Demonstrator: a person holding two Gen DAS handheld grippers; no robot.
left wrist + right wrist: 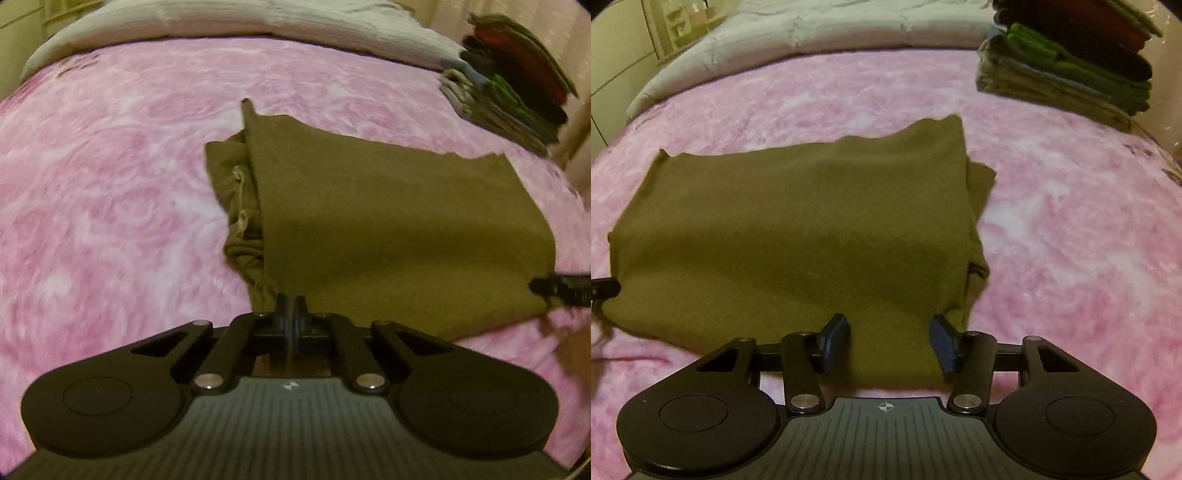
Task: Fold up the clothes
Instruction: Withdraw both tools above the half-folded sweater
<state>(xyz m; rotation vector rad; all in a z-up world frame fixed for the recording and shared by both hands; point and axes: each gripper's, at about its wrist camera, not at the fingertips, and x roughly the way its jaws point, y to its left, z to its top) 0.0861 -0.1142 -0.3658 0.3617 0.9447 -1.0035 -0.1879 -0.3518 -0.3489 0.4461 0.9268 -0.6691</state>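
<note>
An olive-green garment [388, 229] lies folded on the pink blanket [103, 192]; its bunched waistband with drawstrings [240, 218] shows at its left side. My left gripper [293, 306] is shut on the garment's near left edge. In the right wrist view the same garment [798, 229] fills the middle. My right gripper [888, 338] is open over the garment's near right edge, its blue-padded fingers [834, 341] apart and holding nothing. The right gripper's tip also shows at the right edge of the left wrist view [561, 290].
A stack of folded clothes [1067, 62] in green, dark, red and grey stands at the far right of the bed, also in the left wrist view [513, 88]. A white duvet [820, 29] lies along the far edge. White cupboards [624, 62] stand at far left.
</note>
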